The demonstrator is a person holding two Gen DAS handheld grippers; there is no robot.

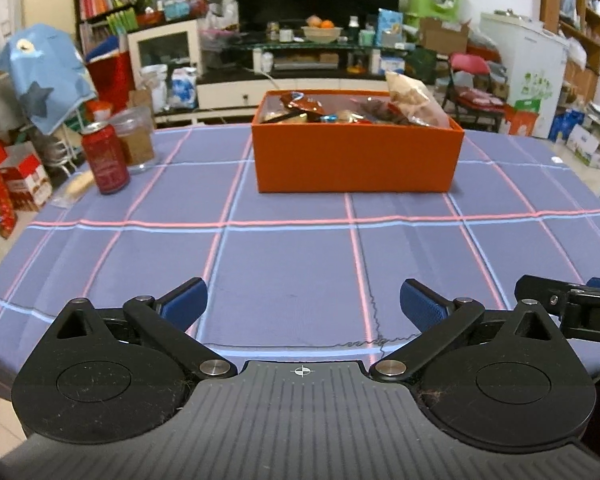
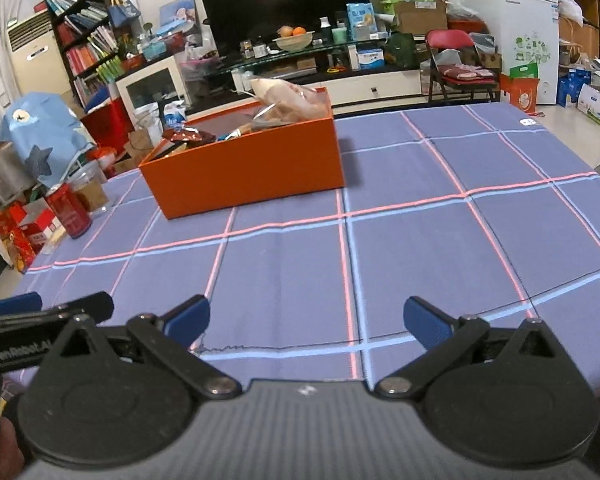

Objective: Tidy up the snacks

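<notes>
1. At the left edge of the surface point(image 1: 300, 248), which is covered by a purple checked cloth, a red drink can point(image 1: 105, 159) is seen standing upright, with a clear plastic cup point(image 1: 137, 138) just behind it and a small pale wrapped snack point(image 1: 76, 186) lying beside its base.
2. The left gripper point(image 1: 303, 304) is held low over the near edge; its jaws are spread wide and nothing is held between them.
3. Further back, near the middle, the orange box point(image 1: 356, 158) is found, already heaped with snack packets point(image 1: 312, 110); a pale bag point(image 1: 412, 98) is seen rising above its right rim.
4. The right gripper point(image 2: 306, 322) is held just beside the left one, jaws likewise fully apart and empty, over bare cloth.
5. The sorting is judged nearly finished: only the items at the left edge appear to remain outside the box.
6. If the wrapped snack is next, it would best be approached by the left gripper from above, with the jaws closed across its narrow side and the can kept clear so it is not toppled.
7. It should then be lowered into a gap in the box, not dropped onto the heap.
</notes>
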